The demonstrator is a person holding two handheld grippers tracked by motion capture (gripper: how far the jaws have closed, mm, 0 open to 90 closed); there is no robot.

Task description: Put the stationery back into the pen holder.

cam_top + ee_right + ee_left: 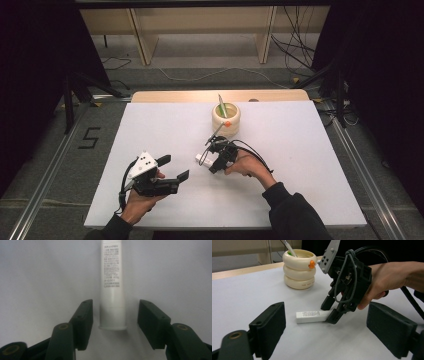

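A white glue stick (202, 159) (310, 316) (111, 277) with small printed text lies flat on the white table (300, 175). My right gripper (211, 159) (329, 311) (116, 307) is open, tilted down, with one jaw on each side of the stick's near end and a gap on both sides. My left gripper (174, 168) (325, 322) is open at the front left, pointing toward the stick with nothing between its jaws. A cream ringed pen holder (226, 120) (299, 270) with an orange knob stands behind, holding a green and white pen (221, 106) (290, 248).
A wooden strip (220, 95) runs along the table's far edge. Beyond it are wooden shelf legs (145, 42) and loose cables (300, 45) on the floor. Bare white surface lies left and right of the stick.
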